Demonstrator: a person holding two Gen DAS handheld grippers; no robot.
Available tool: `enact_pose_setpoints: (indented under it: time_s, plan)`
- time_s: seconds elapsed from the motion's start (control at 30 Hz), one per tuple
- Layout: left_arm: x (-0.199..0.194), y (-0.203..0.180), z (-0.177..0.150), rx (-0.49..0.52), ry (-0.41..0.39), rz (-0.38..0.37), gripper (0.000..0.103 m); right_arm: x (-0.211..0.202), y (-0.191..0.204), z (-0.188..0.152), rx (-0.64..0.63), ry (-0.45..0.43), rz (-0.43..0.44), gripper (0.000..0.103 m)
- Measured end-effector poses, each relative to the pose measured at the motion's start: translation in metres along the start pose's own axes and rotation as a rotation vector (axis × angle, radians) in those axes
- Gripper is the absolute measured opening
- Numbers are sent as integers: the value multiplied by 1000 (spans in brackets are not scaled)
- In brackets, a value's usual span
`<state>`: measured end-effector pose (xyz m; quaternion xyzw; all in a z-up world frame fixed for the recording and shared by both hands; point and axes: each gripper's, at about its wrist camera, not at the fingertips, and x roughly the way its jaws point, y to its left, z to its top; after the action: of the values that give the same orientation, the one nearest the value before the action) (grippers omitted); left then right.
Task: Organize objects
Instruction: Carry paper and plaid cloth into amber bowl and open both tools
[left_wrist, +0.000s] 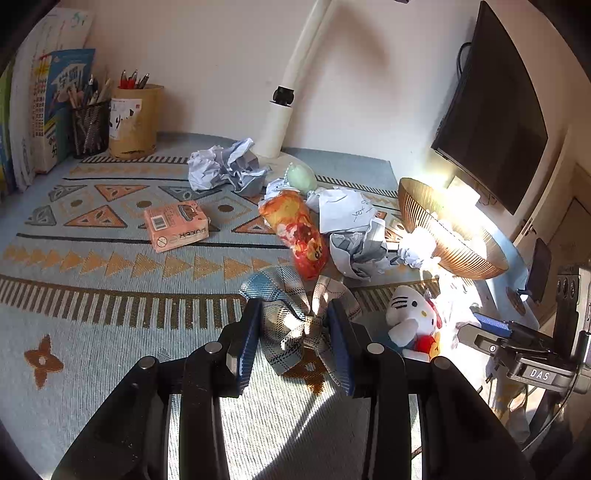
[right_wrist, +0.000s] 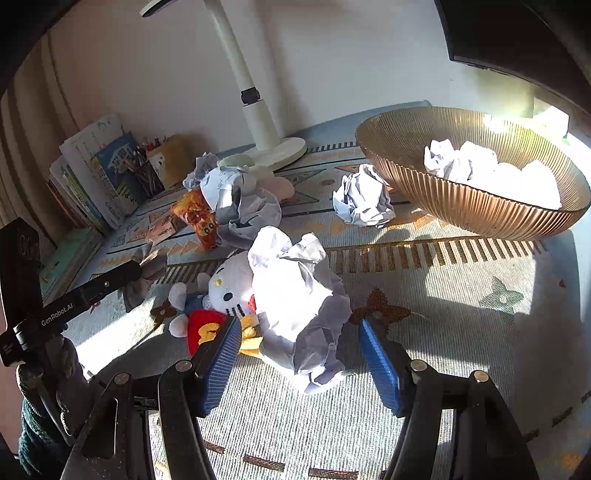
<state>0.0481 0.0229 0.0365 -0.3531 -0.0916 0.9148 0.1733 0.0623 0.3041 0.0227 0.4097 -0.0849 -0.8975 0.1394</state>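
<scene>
Clearly a cluttered bench, draped in a patterned blue-and-orange cloth. Left gripper low over it, jaws part-spread around a crumpled plaid cloth, pads touching or nearly touching its folds; firm pinch impossible to tell. Just right of the plaid cloth, a white cat plush lying on its side. Just beyond the plaid cloth, an orange snack bag, crumpled papers right of that. Further right of the plaid cloth, a ribbed amber bowl holding more paper balls. Far left of the plaid cloth, a pink card box. Right gripper with jaws spread wide either side of a large crumpled paper ball, not touching it; that ball resting against the plush, right of the plaid cloth.
</scene>
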Motion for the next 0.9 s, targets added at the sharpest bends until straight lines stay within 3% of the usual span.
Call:
enact_pose_setpoints:
  time_s: [0.03,0.07,0.23,0.3,0.47,0.6,0.7,0.73,0.77,0.8,0.83,0.9]
  plan:
    - [0,-1,0,6,2,5,33,-1,-2,-1,14,-5,18,44]
    - [1,-3,0,12,5,11,33,-5,-5,-1,31,-24,24,40]
    - [0,-14,4,43,18,30,33,-60,-18,20,71,-161,29,38]
    - [-12,-30,15,62,-8,-19,33,-91,-26,37,78,-244,-11,38]
    - [-29,-100,80,157,-91,-254,33,-138,-65,89,174,-380,-142,39]
    - [13,-161,127,211,-64,-319,33,-128,-94,116,250,-342,-191,39]
    - [61,-191,143,187,12,-344,33,-112,-107,124,245,-304,-217,39]
    - [75,-199,145,186,20,-346,33,-106,-110,126,241,-285,-238,43]
    - [86,-205,145,189,20,-328,35,-101,-114,124,235,-268,-254,58]
    - [95,-210,144,191,23,-330,40,-97,-118,123,222,-264,-269,66]
    - [106,-213,144,190,45,-347,45,-96,-123,119,220,-270,-279,70]
    - [127,-215,143,166,144,-359,45,-100,-134,112,245,-269,-252,70]
